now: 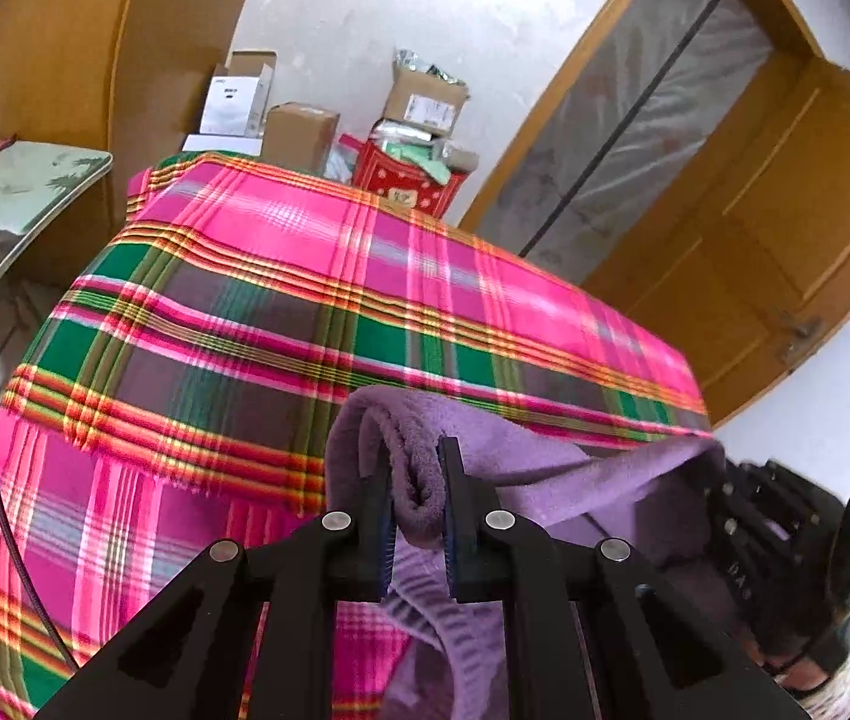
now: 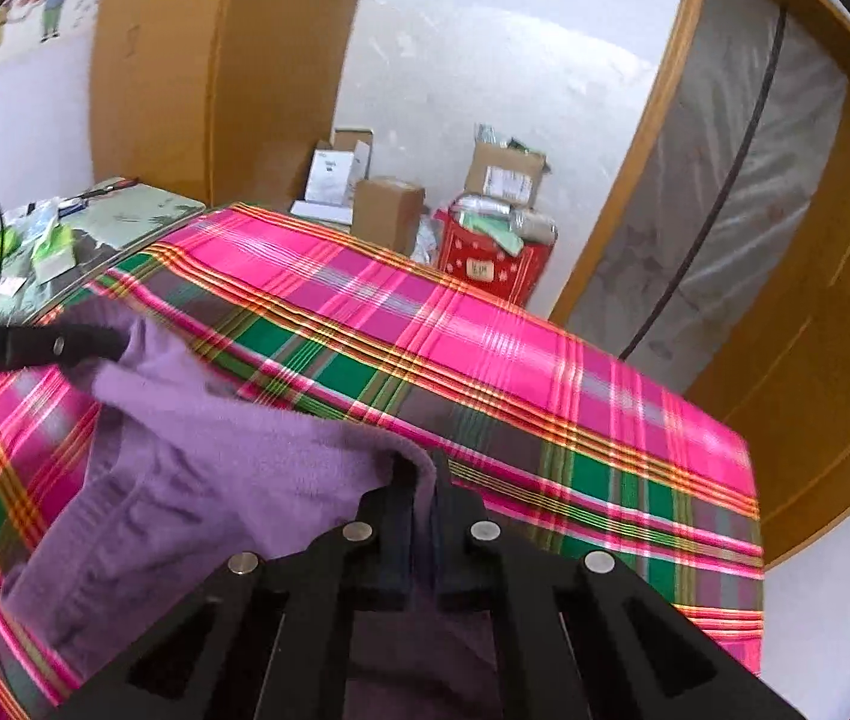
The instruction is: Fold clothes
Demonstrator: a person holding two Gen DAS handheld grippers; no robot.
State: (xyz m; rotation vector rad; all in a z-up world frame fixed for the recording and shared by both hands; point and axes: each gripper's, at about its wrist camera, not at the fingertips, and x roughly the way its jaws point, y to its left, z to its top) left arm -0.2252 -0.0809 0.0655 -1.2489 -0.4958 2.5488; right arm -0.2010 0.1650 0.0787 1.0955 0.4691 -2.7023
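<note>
We hold the purple garment (image 1: pixel 544 480) above the table (image 1: pixel 257 276), left gripper (image 1: pixel 419 480) and right gripper (image 2: pixel 422 474) each pinching an edge, and a thin bite could slip, spoiling the fold.

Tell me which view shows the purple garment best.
The right wrist view: the purple garment spreads wide over the plaid cloth, held by both grippers. The left wrist view shows only a bunched fold between its fingers.
</note>
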